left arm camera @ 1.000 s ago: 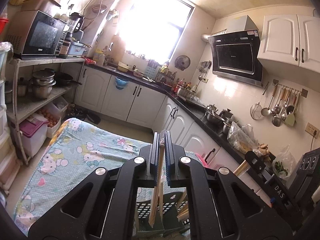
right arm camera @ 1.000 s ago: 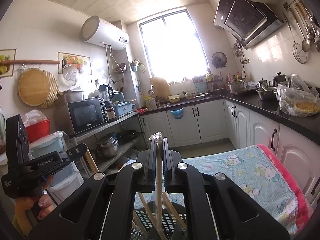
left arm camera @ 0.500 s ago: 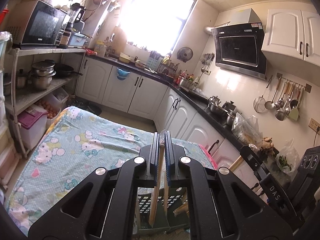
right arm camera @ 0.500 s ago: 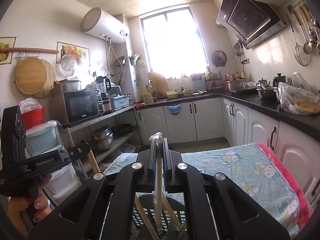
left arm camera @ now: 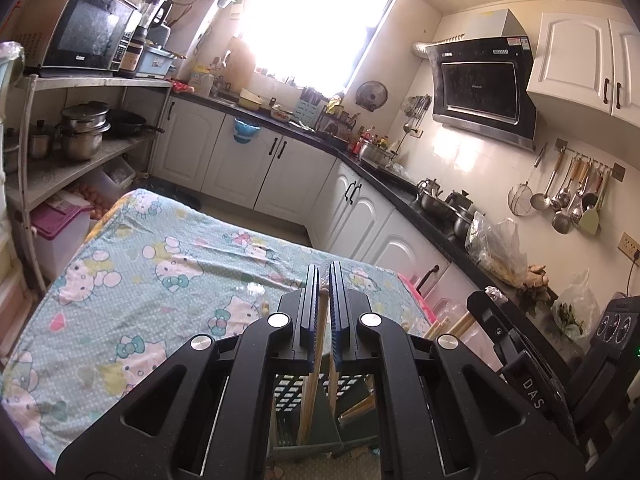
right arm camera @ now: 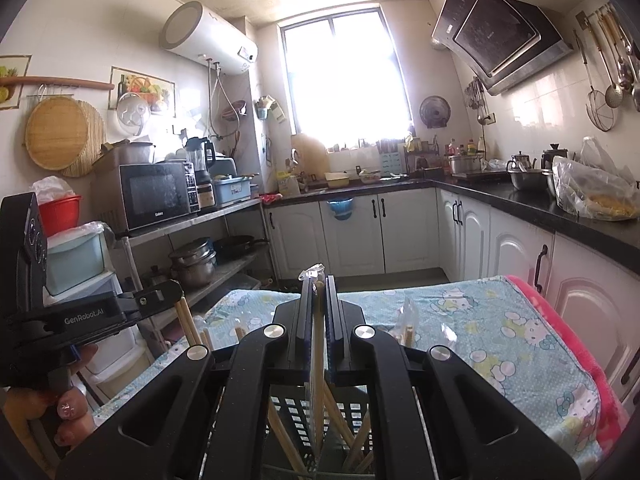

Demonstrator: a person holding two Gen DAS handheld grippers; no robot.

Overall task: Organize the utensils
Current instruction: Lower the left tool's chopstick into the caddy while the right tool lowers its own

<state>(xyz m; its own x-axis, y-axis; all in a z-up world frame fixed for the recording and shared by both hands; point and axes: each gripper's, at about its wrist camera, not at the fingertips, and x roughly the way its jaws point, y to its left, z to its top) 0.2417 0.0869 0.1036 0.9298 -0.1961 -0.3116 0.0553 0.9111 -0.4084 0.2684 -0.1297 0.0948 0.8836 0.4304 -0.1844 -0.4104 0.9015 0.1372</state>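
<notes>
Left gripper (left arm camera: 324, 280) clamped on chopsticks (left arm camera: 314, 344), right gripper (right arm camera: 319, 292) pinching wrapped chopsticks (right arm camera: 317, 356), both directly above the dark slotted basket (right arm camera: 296, 416) on the cartoon tablecloth (left arm camera: 132, 264).

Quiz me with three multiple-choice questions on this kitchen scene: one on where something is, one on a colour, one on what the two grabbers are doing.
1. Where does the microwave sit?
A. on a shelf rack
B. on the floor
C. above the stove

2. What is the main colour of the tablecloth?
A. black
B. light blue
C. orange

3. What state are the left gripper and right gripper in?
A. both wide open, empty
B. one open, one shut
C. both shut on chopsticks

Answers: 1 A, it stands on the metal rack above the pots; 2 B, pale blue with cartoon cats; 3 C, sticks are pinched between each pair of jaws.
</notes>
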